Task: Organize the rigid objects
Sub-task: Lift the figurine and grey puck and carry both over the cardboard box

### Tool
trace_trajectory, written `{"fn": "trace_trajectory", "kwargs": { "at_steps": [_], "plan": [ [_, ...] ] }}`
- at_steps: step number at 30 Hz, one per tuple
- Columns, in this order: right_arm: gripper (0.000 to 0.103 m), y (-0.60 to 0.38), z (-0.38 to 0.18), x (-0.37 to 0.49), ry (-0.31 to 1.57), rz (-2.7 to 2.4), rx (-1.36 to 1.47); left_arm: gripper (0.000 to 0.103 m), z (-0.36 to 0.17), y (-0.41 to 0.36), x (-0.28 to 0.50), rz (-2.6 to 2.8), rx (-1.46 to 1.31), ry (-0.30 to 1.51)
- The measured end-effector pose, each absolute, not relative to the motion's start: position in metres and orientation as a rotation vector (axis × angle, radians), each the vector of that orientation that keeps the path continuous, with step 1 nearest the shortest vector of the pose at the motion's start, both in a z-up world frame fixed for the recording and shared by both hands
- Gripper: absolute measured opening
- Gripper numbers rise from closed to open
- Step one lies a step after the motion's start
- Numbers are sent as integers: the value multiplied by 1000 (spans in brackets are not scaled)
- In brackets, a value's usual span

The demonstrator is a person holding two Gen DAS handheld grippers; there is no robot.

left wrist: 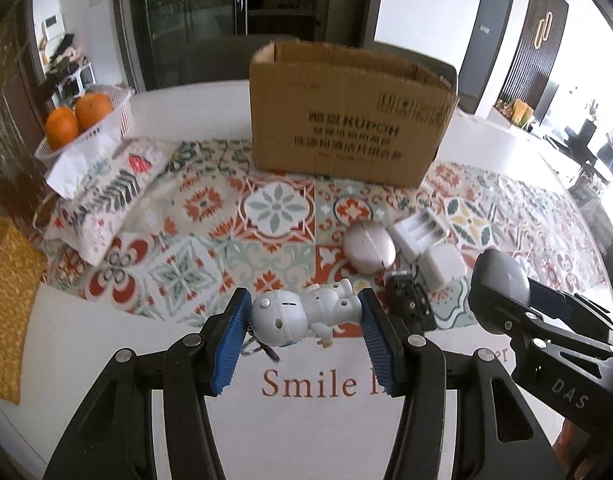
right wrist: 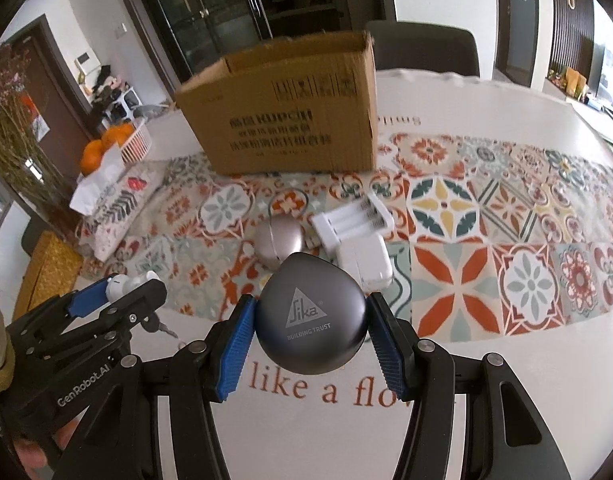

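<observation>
- A patterned tablecloth [left wrist: 274, 208] is spread over a white table [right wrist: 486, 92], with lettering printed along its near border.
- An open cardboard box [left wrist: 346, 128] is stood upright at the far side of the cloth, straight ahead of both grippers and well apart from them.
- A white basket [left wrist: 114, 120] with oranges [left wrist: 92, 110] is seen at the far left, beside a floral tissue pouch [left wrist: 118, 188].
- The left gripper [left wrist: 304, 320] is closed on a small grey robot figure [left wrist: 302, 314], which is held lying crosswise between the blue pads, above the table; keys hang beneath it.
- The right gripper [right wrist: 310, 332] is clamped on a dark grey rounded case [right wrist: 310, 316], logo side up, raised over the cloth's near edge.
- Left on the cloth between the grippers and the box are a silver round case [right wrist: 276, 240], a white battery charger [right wrist: 352, 218] and a white power adapter [right wrist: 368, 260], all lying close together.
</observation>
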State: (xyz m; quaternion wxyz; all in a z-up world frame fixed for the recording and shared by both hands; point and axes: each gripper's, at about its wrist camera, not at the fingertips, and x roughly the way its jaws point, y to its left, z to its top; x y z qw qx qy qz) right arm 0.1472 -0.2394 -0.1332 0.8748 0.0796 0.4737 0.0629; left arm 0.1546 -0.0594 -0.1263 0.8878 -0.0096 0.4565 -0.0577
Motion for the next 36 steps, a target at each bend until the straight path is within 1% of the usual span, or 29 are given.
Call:
{"fn": "trace_trajectory", "kwargs": {
  "at_steps": [16, 26, 36],
  "plan": [
    [57, -222, -59, 151, 800, 124, 157, 54, -50, -45, 161, -178, -1, 743],
    [57, -219, -28, 159, 716, 104, 158, 54, -19, -41, 172, -201, -2, 663],
    [57, -219, -5, 173, 670, 95, 166, 54, 6, -41, 183, -225, -8, 596]
  ]
}}
